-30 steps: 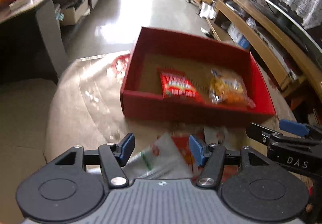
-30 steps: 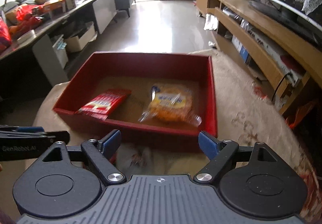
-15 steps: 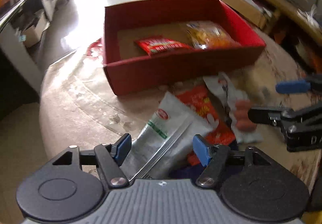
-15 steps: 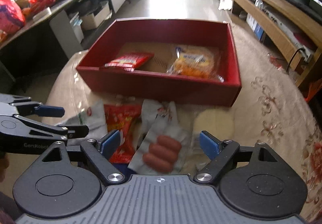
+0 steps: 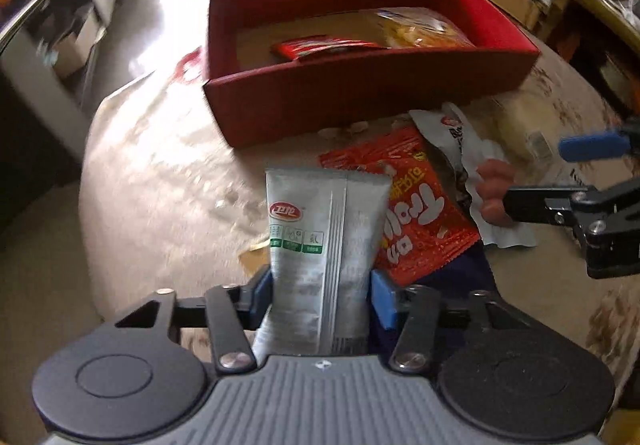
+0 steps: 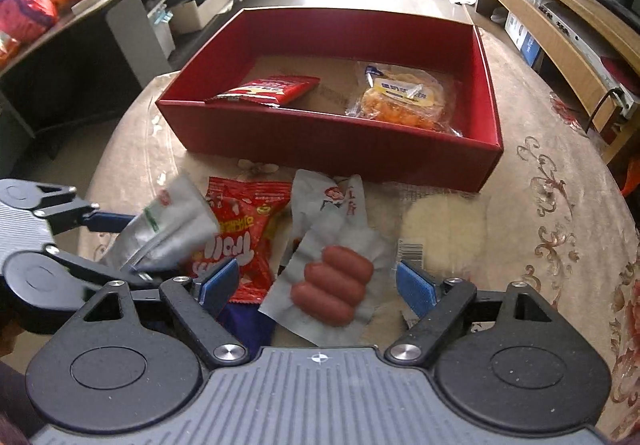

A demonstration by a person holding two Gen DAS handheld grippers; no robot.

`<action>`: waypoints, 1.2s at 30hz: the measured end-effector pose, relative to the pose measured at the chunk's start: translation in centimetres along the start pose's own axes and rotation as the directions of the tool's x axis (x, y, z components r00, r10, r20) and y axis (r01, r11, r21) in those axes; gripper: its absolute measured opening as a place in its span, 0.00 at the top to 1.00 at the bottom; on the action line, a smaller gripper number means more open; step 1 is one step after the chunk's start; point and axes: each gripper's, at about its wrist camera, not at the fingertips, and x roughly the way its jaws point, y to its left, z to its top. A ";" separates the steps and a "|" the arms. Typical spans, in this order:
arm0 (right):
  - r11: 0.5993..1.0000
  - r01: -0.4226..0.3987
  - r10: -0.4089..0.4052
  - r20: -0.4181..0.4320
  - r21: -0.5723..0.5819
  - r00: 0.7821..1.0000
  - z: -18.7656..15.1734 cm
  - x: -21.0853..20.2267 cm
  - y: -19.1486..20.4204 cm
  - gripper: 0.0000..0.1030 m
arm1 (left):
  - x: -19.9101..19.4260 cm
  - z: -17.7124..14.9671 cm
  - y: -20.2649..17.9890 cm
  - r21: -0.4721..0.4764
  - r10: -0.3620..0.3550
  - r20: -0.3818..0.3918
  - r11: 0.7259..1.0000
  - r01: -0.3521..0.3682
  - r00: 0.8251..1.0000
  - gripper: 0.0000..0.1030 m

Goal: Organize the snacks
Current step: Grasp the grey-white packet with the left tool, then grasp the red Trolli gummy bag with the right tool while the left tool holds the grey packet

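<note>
left gripper (image 5: 322, 295): my jaws were closing on the silver pack (image 5: 320, 245), pads at both its edges, low end gripped so it would lift clear of the pile.
right gripper (image 6: 316, 285): my jaws stood wide, nothing gripped; sausage pack (image 6: 332, 273) lay between the pads, lined up for the next grab.
pile: red pack (image 6: 240, 229) lay partly under both packs, so I went for top ones first.
table (image 6: 560, 229): loose snacks sat just before the box.
box (image 6: 332, 149): red, open-topped, beyond the pile; a red sachet (image 6: 268, 87) and a bun (image 6: 404, 99) lay flat inside, with room left.
</note>
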 end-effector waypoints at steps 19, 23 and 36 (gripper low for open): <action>0.877 -0.226 0.180 -0.147 -0.424 0.973 -3.8 0.7 5.9 0.14 | -2.1 -2.7 2.4 -0.237 -0.116 0.011 0.965 0.115 0.993 0.63; 0.802 -0.249 0.188 -0.167 -0.543 0.968 -3.0 1.6 7.9 0.14 | -1.7 -2.8 3.0 -0.270 -0.153 -0.008 0.952 0.145 0.988 0.63; 0.739 -0.375 0.256 -0.282 -0.559 0.925 -4.7 2.3 8.4 0.08 | -0.6 -2.9 3.7 -0.314 -0.203 -0.056 0.933 0.176 0.978 0.61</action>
